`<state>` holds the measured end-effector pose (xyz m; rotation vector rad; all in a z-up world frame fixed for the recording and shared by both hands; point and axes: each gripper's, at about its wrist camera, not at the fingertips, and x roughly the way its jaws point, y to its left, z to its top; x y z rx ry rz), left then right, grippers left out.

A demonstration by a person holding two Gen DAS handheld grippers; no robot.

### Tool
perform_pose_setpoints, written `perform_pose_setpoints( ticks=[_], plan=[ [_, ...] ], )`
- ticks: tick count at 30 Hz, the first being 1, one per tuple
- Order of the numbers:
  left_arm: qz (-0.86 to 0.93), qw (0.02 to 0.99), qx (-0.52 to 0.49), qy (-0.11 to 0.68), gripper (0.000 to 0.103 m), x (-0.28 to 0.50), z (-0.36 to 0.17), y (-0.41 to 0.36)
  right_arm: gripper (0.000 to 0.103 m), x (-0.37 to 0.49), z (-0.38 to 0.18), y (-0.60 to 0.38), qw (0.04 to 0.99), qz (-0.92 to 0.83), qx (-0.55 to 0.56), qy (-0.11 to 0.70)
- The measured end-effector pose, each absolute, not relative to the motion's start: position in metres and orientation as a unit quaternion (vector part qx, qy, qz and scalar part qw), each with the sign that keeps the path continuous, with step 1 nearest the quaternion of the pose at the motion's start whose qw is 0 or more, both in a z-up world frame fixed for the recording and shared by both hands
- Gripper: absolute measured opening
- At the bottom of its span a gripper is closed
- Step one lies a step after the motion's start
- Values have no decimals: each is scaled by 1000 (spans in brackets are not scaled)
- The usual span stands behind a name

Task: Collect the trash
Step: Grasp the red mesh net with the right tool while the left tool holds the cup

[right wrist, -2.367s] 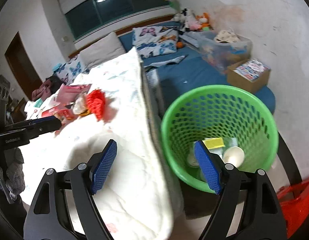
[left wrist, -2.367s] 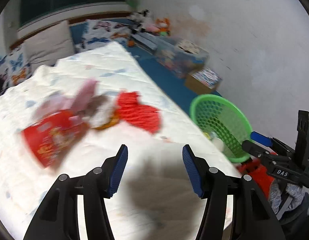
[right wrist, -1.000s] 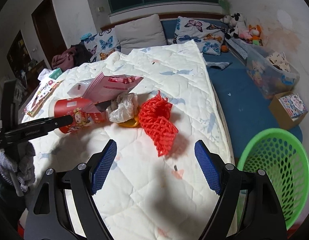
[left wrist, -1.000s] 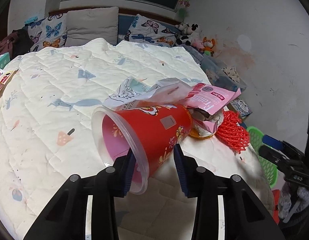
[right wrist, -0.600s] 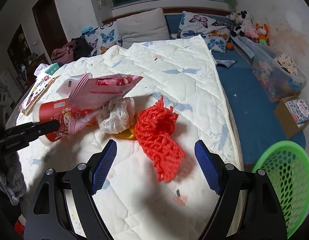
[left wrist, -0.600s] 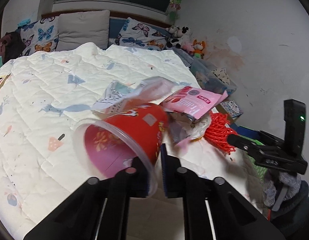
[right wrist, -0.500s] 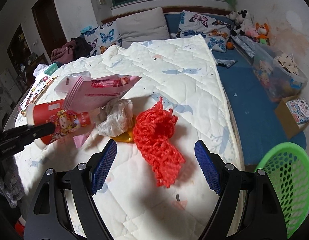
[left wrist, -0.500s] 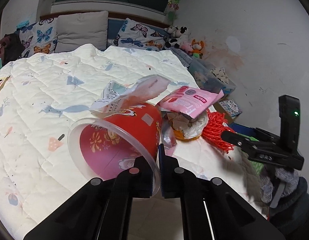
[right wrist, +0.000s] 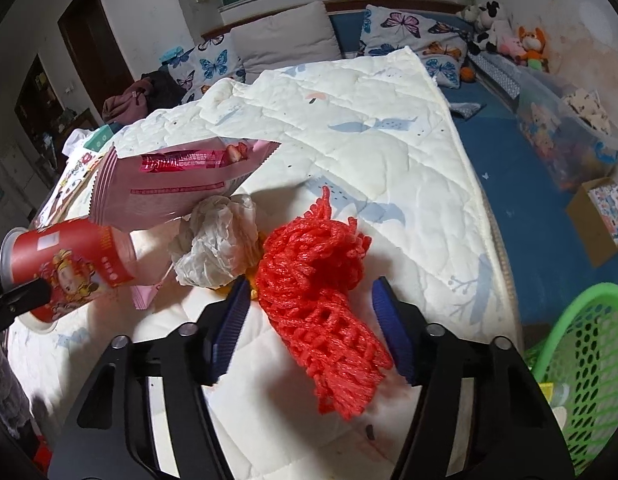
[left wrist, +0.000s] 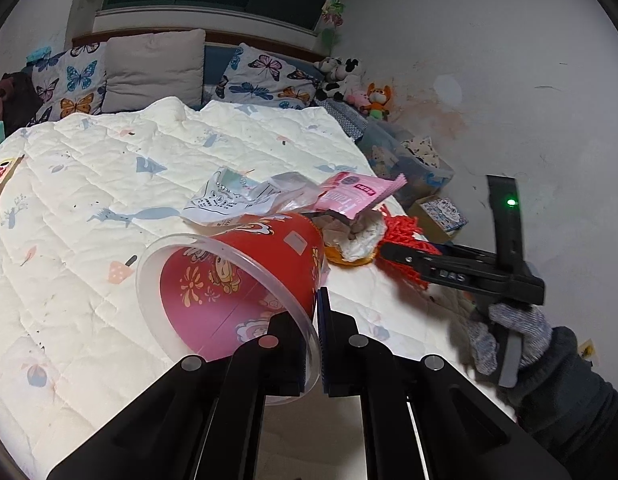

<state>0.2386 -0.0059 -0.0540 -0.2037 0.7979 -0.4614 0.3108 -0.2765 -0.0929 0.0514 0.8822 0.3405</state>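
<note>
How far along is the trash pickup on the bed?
Done: some trash sits in the green basket. In hand: left gripper pinches the red cup rim; right gripper is closing around the red foam net. Left: pink wrapper, crumpled tissue.

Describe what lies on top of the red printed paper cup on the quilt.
A pink snack wrapper and a crumpled white printed wrapper rest over the red printed paper cup. Whether they touch its far end is hidden.

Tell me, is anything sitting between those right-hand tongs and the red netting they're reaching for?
Nothing visible. The right tongs are closing with the red netting already between the blue pads, which don't press it yet. The crumpled white wrapper lies beside it, outside the gap.
</note>
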Motion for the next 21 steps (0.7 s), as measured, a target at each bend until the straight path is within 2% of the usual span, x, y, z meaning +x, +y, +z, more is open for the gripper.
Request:
perform_pose_setpoints(
  ticks=[2,7,21],
  plan=[
    [-225,891,-99,381,5,233,-51,-4,51,310,-93,-276,889,167,25,425],
    [-228,893,-99,375,5,221,-45,-2,44,302,-89,-276,892,170,25,417],
    [-270,887,-83,365,5,180,-30,-24,43,254,-68,-299,904,155,47,395]
  ],
)
